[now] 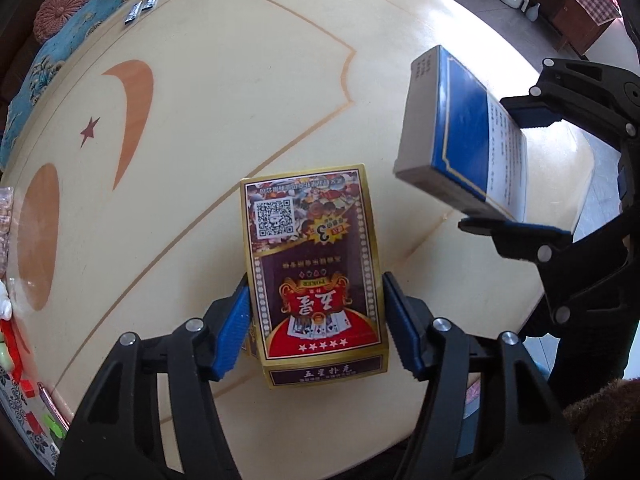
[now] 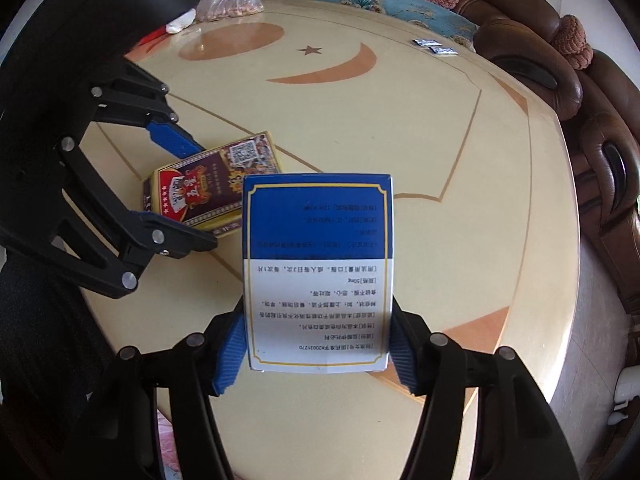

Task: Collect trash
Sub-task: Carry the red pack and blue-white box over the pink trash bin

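My left gripper (image 1: 316, 320) pinches the card box (image 1: 316, 272), my right gripper (image 2: 318, 344) the blue-and-white carton (image 2: 318, 272) (edge grips, so either may slip).

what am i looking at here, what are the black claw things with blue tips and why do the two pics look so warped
They are two hand-held grippers, each carrying a fisheye camera that looks along its fingers, hence the warping. One picture is from the left gripper, whose pads sit either side of a playing card box on the round table. The other is from the right gripper, shut on a blue and white medicine box held above the table. A bag of nuts and two small packets lie at the far edge.
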`<state>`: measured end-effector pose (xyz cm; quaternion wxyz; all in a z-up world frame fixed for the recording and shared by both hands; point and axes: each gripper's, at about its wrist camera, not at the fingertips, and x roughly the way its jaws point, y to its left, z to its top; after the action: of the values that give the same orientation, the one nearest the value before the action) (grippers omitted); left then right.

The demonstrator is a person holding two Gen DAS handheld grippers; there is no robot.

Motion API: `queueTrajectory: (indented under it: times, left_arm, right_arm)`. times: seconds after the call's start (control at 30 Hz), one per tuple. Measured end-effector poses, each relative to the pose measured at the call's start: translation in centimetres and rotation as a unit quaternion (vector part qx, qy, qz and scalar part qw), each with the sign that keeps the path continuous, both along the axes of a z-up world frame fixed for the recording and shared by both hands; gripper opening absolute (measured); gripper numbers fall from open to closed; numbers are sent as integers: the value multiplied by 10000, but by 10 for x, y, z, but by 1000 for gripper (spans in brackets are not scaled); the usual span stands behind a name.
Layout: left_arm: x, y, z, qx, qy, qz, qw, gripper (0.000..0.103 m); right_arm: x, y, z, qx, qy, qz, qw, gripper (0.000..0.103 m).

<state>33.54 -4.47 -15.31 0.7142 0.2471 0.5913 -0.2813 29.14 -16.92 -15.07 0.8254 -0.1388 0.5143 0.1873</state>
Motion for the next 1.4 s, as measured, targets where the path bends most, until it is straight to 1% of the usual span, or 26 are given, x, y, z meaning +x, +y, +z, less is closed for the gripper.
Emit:
queueTrajectory:
  times: [0.1, 0.17, 0.3, 0.33, 0.43, 0.6, 0.63, 0.8, 0.97, 1.17, 1.4]
  left_arm:
    - [-9, 11, 10, -82, -66, 191, 9998, 62]
    - [-21, 16, 19, -78, -180, 266, 9995, 62]
    - [-50, 25, 41, -163, -414, 337, 9984, 62]
    - [-59, 19, 50, -185, -455, 360, 9981, 62]
    - [-80, 24, 69, -225, -592, 419, 9971, 62]
    - [-110, 30, 90, -299, -789, 468, 9953, 62]
    - [-108, 32, 91, -324, -801, 446, 9953, 62]
    - [-134, 34, 102, -387, -1009, 368, 9935, 62]
    - [-163, 36, 114, -440, -1230, 325, 9909, 62]
    - [-186, 37, 114, -453, -1296, 299, 9901, 62]
    - [-209, 40, 104, -618, -1221, 313, 9901, 62]
  right_arm:
    - [-9, -1, 12, 42, -67, -83, 9999, 59]
    - [-17, 2, 22, 18, -141, -90, 9999, 59]
    - [-32, 9, 39, -13, -240, -118, 9996, 59]
    - [-38, 10, 42, -8, -249, -119, 9996, 59]
    - [-55, 15, 55, 1, -317, -134, 9994, 59]
    - [-84, 23, 76, -34, -479, -113, 9988, 59]
    - [-89, 25, 81, -34, -508, -106, 9986, 59]
    - [-119, 32, 99, -47, -648, -89, 9978, 59]
    - [-146, 37, 109, -33, -730, -93, 9973, 59]
    - [-176, 40, 113, -17, -731, -134, 9972, 59]
    - [-205, 39, 103, 47, -626, -207, 9978, 59]
